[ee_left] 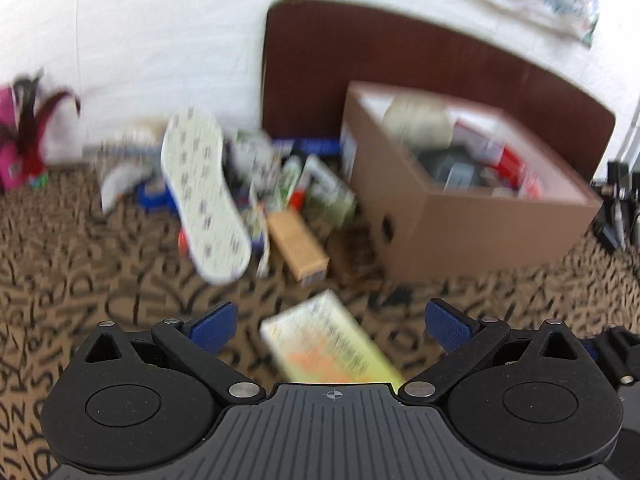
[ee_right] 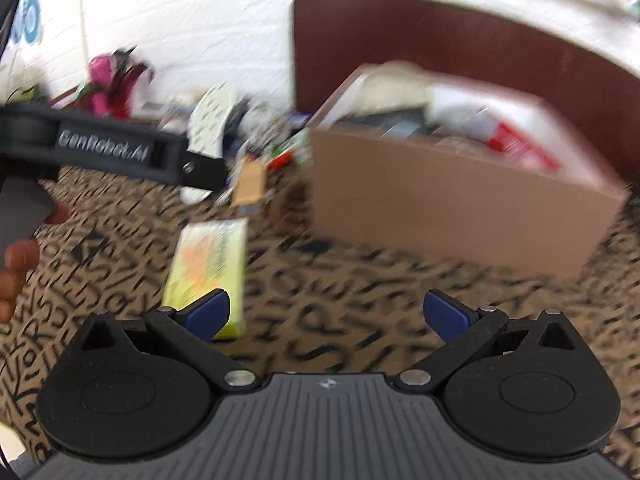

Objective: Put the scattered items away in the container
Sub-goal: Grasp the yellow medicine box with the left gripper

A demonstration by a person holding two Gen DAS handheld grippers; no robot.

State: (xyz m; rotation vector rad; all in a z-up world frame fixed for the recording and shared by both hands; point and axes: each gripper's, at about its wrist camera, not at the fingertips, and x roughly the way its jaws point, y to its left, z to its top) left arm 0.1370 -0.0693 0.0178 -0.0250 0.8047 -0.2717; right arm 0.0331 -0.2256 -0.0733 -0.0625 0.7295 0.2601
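Observation:
A brown cardboard box stands on the patterned carpet, holding several items; it also shows in the right wrist view. A yellow-green packet lies flat on the carpet between my left gripper's open fingers, untouched. It shows in the right wrist view just beyond the left fingertip. My right gripper is open and empty over bare carpet. A white shoe sole, a tan carton and several small packages lie scattered left of the box.
A dark wooden headboard and white bedding rise behind the box. A pink toy sits at the far left. Black equipment stands at the right edge. The left gripper's body crosses the right wrist view.

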